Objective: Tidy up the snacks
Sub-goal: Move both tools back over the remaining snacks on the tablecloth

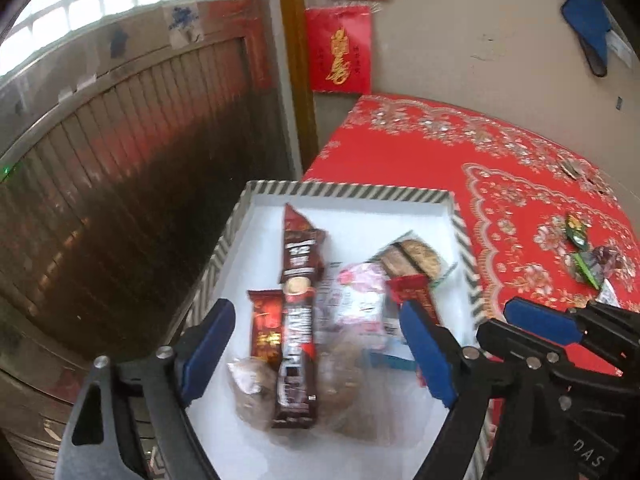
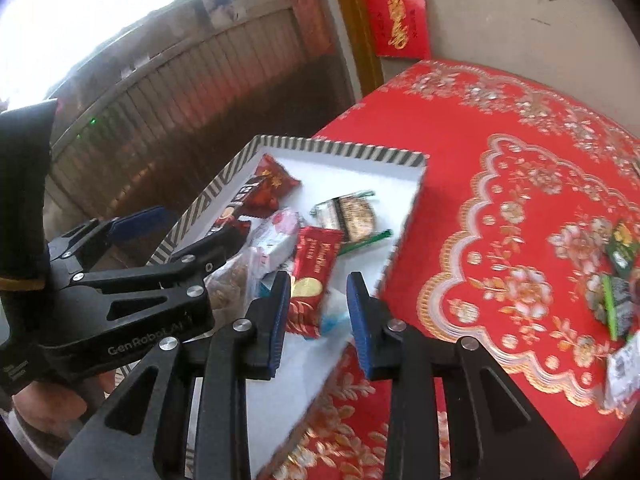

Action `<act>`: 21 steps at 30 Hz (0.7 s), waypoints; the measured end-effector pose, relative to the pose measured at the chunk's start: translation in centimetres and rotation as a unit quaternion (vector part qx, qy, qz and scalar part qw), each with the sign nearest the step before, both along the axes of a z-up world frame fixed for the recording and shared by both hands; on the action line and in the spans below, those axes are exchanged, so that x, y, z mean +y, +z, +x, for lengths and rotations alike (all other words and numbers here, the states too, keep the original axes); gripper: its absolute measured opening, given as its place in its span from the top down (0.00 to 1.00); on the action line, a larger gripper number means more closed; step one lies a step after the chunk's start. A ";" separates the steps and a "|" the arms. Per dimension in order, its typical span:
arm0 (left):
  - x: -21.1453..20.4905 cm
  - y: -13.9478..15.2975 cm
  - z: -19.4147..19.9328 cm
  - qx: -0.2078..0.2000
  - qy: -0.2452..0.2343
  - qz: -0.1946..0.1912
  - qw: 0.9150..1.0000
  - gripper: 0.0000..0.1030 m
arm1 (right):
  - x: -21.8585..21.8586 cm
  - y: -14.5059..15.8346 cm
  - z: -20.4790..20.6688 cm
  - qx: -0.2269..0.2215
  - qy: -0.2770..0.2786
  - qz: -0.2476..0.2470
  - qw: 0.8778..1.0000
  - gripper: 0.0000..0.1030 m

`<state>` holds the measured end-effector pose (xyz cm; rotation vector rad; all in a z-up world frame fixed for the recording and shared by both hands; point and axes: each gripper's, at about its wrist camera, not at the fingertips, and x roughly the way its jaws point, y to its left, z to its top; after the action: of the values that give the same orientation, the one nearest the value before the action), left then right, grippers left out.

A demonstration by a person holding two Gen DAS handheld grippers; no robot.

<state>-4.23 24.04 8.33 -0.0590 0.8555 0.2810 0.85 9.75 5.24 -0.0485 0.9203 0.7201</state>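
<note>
Left gripper (image 1: 320,352) stands wide open over the striped box (image 1: 352,191), nothing between its pads, so the long dark sachet (image 1: 298,320) below lies loose in the pile. Right gripper (image 2: 318,312) is open only a little and empty above the red wrapper (image 2: 316,272); probably hovering, blur hides contact. Only the right view shows the person's hand (image 2: 52,400); green packets (image 2: 616,280) remain on the red tablecloth (image 2: 460,184).

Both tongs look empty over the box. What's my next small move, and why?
Probably swing the right tongs rightward toward the green-wrapped packets on the red tablecloth. The striped box already holds several snacks. Neither the right nor the left tongs grip anything, and those packets lie outside the box, on the right tongs' side.
</note>
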 end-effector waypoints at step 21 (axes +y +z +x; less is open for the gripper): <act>-11.8 0.4 2.4 0.017 -0.090 -0.028 0.995 0.07 | -14.5 1.0 -0.4 -0.028 -0.141 -0.031 0.989 0.52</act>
<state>-1.80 12.20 8.77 -0.0296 0.8959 0.0892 0.45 -4.76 6.27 0.0074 0.8746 0.4264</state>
